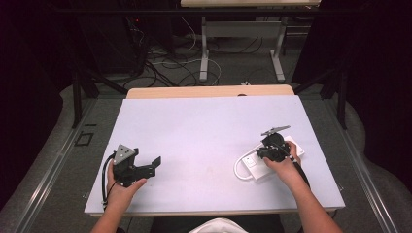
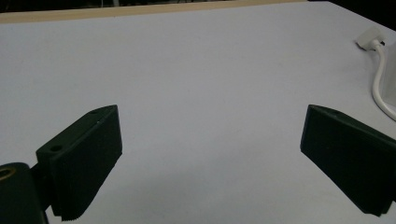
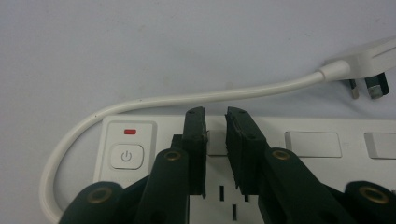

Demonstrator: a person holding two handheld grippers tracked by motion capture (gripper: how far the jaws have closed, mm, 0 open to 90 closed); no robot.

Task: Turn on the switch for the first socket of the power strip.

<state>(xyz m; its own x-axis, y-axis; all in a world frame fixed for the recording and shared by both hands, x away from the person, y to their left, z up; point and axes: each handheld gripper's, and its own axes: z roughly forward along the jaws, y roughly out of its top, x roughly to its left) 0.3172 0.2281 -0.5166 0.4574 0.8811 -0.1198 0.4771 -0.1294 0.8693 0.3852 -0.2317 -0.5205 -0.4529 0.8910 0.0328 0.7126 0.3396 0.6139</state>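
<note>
Left hand-held gripper (image 1: pixel 156 166): black body, grey three-cornered plate on top, black cable looping off rear; jaws blocky and wedge-shaped, small screw holes, fine serration along one pad edge. Right hand-held gripper (image 3: pixel 215 154): black, same grey plate, brass-coloured pivot screws on linkage arms. Forearms bare, no sleeves. White garment at bottom edge.

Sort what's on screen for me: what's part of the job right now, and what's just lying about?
In play:
- power strip, under the right gripper, jaws nearly closed over it
- its white cable and loose plug

Idle or background:
- left gripper, jaws open above bare table
- second table and floor cables beyond
</note>
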